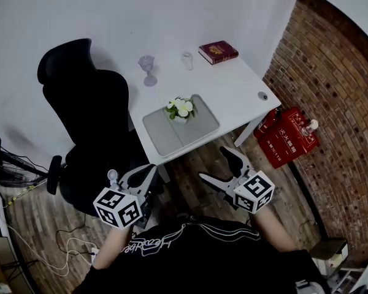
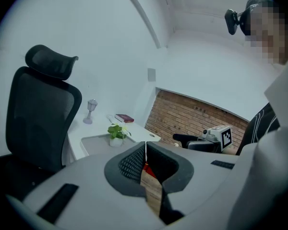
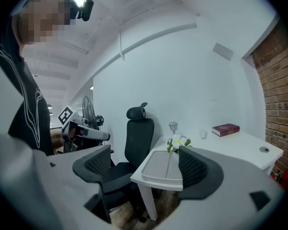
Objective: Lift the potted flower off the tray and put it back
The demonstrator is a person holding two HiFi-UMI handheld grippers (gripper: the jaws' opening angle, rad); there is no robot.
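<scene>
The potted flower, white blooms in a small white pot, stands at the far end of the grey tray on the white table. Both grippers are held short of the table's near edge, over the wooden floor. My left gripper is shut with nothing in it, its pads meeting at the tips. My right gripper is open wide and empty. Beyond its jaws the right gripper view shows the flower and tray. The flower is small and far off in the left gripper view.
A black office chair stands against the table's left side. On the table behind the tray are a glass goblet, a small glass and a red book. Red boxes sit by the brick wall, right.
</scene>
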